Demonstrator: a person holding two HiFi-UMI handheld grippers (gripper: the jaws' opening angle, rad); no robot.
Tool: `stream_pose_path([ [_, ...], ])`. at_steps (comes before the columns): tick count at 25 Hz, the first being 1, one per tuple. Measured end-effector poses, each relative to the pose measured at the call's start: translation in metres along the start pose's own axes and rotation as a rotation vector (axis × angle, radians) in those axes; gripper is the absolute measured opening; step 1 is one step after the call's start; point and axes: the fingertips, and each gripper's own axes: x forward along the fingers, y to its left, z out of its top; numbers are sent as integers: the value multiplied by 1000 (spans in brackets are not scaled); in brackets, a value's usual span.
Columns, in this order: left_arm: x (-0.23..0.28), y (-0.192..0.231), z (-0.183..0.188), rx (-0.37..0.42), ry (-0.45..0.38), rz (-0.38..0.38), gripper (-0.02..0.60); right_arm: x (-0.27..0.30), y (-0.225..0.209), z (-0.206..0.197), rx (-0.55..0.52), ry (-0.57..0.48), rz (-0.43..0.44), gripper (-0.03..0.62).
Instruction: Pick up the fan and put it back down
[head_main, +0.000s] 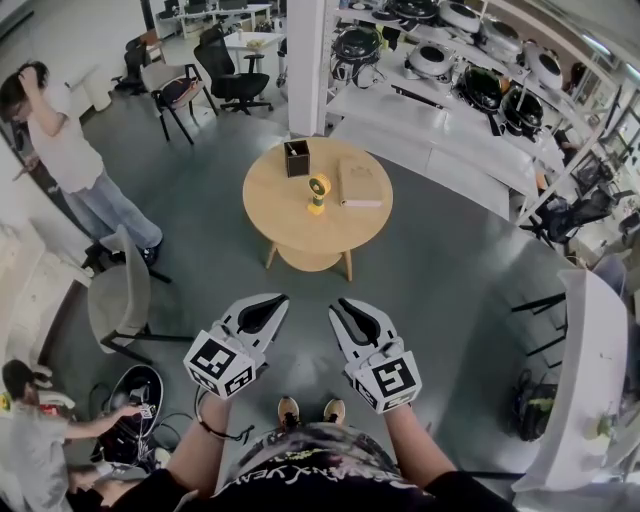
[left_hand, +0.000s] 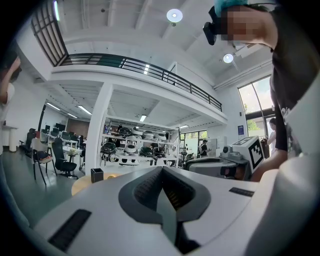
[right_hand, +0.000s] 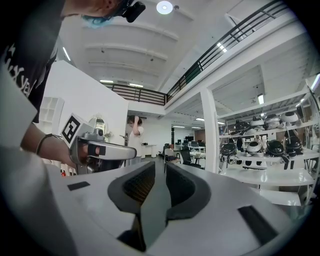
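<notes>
**Yellow fan (head_main: 318, 192) upright on the round counter; both tools clear of it**

I find the fan standing on its base near the middle of the pale wooden counter (head_main: 285, 230). Its round head is upright. A black open-topped holder (head_main: 297, 158) stands just behind it, on the far side. A flat wooden box (head_main: 360, 183) lies just beside it to the right. I cannot tell from the head view whether the fan touches either of them.

Both tools are held side by side low in the head view, over the grey floor (head_main: 200, 200) and well apart from the counter. Both point level towards it.

- **Left tool (head_main: 281, 298):** its own view shows the jaw tips meeting, so I record it as closed with nothing between them.
- **Right tool (head_main: 336, 304):** its own view shows a narrow gap between the tips with only the room beyond, so I record it as slightly open and empty.

Surroundings:

- A grey chair (head_main: 120, 295) stands left of the tools.
- A person (head_main: 70, 150) stands further left with one arm raised to the head.
- White shelving (head_main: 440, 110) carrying black-and-white devices runs along the right side of the room.
</notes>
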Motion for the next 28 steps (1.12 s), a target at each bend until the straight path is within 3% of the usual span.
stream_pose_path([
  [7, -3, 3, -1, 1, -3, 1, 17, 4, 6, -1, 9, -2, 19, 128],
  [28, -1, 3, 1, -5, -2, 2, 17, 7, 9, 2, 34, -4, 56, 396],
])
